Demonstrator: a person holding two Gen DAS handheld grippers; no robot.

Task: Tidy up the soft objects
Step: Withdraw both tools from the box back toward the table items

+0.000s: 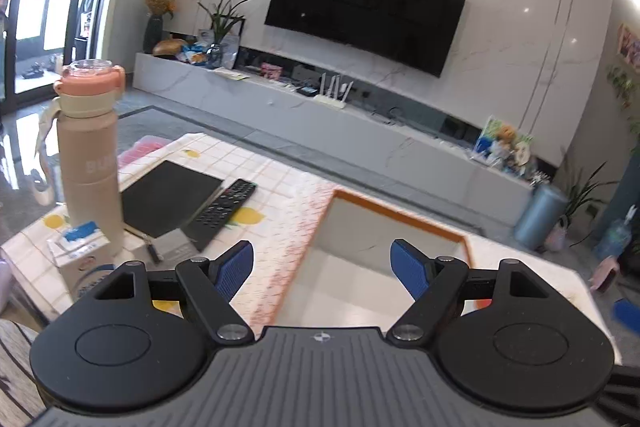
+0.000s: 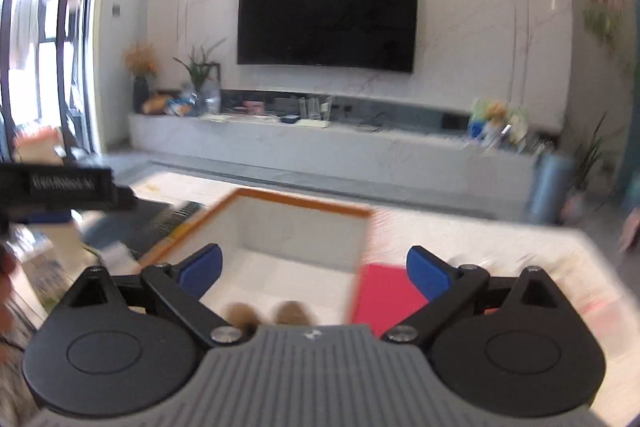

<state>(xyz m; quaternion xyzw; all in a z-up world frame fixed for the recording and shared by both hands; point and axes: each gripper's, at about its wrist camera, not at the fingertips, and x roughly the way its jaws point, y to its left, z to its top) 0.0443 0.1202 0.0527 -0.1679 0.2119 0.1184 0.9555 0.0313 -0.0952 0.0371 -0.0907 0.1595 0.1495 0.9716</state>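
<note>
Soft brown plush pieces, blurred, lie on the floor of the white bin, at its near edge; only my right wrist view catches them, just above the right tool's body. That tool stands wide, nothing between its blue pads. No earlier frame is given, so I speak only of how it stands. Beside the bin on its right lies a flat red-pink piece, touching the bin's wall; I cannot tell what it is.

From my left wrist view the same orange-rimmed bin looks bare where I can see into it, and the left tool hangs over its near corner, spread wide and empty. This view alone gives me the table's left end clearly: a pink bottle standing upright, a black pad, a remote control touching the pad's right edge, and a tissue box at the bottle's foot.

The right view shows the left tool's black body at its left edge.
</note>
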